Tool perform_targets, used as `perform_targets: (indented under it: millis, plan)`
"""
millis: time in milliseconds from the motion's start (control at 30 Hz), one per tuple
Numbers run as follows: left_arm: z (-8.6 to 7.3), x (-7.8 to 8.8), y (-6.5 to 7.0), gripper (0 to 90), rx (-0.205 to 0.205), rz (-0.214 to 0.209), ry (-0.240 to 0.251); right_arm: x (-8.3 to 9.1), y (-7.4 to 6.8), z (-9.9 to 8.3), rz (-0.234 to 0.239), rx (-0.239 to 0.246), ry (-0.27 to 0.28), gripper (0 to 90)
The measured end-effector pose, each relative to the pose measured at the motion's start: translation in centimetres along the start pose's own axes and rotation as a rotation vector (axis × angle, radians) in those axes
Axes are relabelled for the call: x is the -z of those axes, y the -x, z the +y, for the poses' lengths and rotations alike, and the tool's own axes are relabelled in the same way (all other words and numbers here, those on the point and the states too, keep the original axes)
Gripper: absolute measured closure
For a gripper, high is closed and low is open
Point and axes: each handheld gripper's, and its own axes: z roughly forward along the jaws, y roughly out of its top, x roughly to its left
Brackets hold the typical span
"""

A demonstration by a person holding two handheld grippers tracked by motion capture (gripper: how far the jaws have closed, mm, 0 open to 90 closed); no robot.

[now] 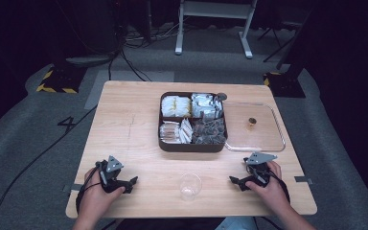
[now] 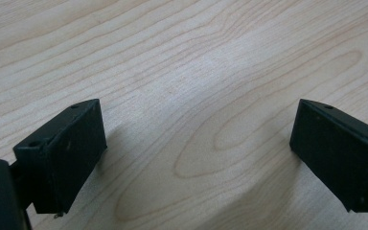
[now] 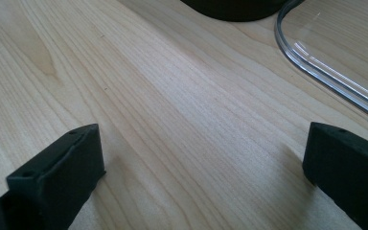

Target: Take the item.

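Clear plastic cup [image 1: 190, 186], lower centre of counter [image 1: 124, 124]: light, thin, crushable; grip rim gently; left tool [image 1: 133, 181] and right tool [image 1: 232, 179] both open, empty

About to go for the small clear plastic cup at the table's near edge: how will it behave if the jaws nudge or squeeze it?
The small clear plastic cup looks thin-walled and empty, so it is probably very light and may slide or tip at a nudge. Its thin wall could flex under a squeeze. It stands upright, apart from both grippers, near the wooden table edge, so a push might send it off.
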Motion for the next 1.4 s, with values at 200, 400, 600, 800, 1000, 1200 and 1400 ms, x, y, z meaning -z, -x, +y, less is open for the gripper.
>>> perform_targets:
  millis: [200,400,600,800,1000,1200,1400]
  plan:
    - [0.0,0.2,0.5,14.1,0.046,0.039,0.029,0.1,0.0,-0.1,0.001,0.001,0.001,0.5]
    - [0.5,0.7,0.7,27.6,0.08,0.075,-0.035,0.1,0.0,-0.1,0.001,0.003,0.001,0.5]
    - [2.7,2.2,1.6,30.7,0.108,0.067,0.039,0.1,0.0,-0.1,0.003,0.005,0.001,0.5]
    - [5.0,3.0,2.5,31.7,0.094,0.006,0.037,0.1,0.0,-0.1,0.004,0.006,0.001,0.5]
    - [7.0,3.3,3.5,31.3,0.076,0.01,0.045,0.1,0.0,-0.2,0.005,0.005,0.001,0.5]
    - [9.6,3.3,4.4,32.3,0.088,0.004,0.072,0.1,0.0,-0.2,0.005,0.005,0.002,0.6]
    - [11.5,3.0,4.9,32.9,0.065,-0.013,0.112,0.1,0.0,-0.2,0.004,0.005,0.002,0.6]
